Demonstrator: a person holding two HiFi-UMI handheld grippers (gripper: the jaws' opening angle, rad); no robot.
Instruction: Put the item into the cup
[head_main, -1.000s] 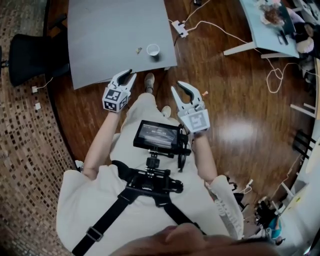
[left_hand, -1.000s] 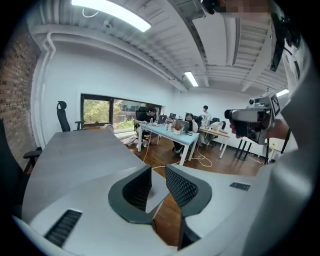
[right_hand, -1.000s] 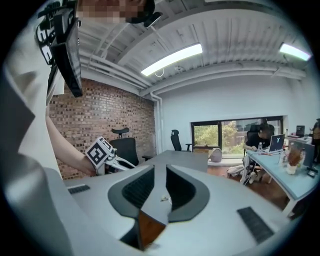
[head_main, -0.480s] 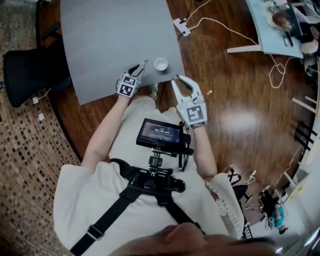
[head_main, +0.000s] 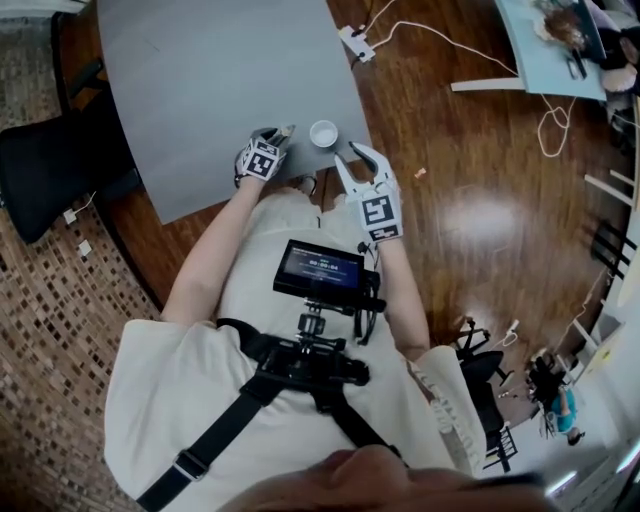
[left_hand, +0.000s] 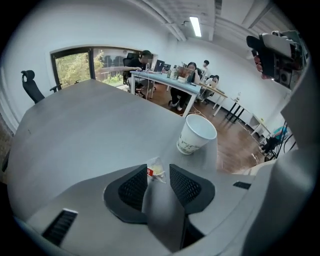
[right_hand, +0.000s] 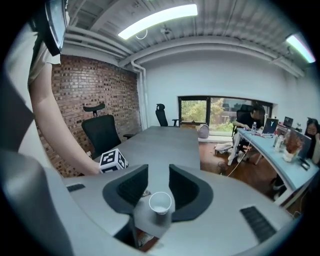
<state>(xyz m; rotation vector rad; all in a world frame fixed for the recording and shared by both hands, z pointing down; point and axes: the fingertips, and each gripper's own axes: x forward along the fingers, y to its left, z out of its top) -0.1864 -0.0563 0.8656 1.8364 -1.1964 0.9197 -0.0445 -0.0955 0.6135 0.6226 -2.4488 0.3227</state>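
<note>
We're looking straight down the left claw. Its jaws are opening, and the packet, small, clear, with a red label, sits right in the gap between the two pads. It lies nearer the left-hand pad than the right. No pad is pressing on it that we can see, so we'd call this a wide claw framing the packet, not a grip.

Its long axis seems to run roughly along the gap, away from the claw, though it's too small to be sure. If so, a straight close should catch it across its narrow side.

This is the relation that matters: from the left claw, the cup stands ahead and off to the right. It is upright on the grey tabletop with its mouth open, near the packet but clear of it.

The right claw is spread wide too and holds nothing. The cup shows beyond its tips, and the head view puts that claw just short of it. So we judge the left claw takes the packet, and the carry goes forward and to the right.
</note>
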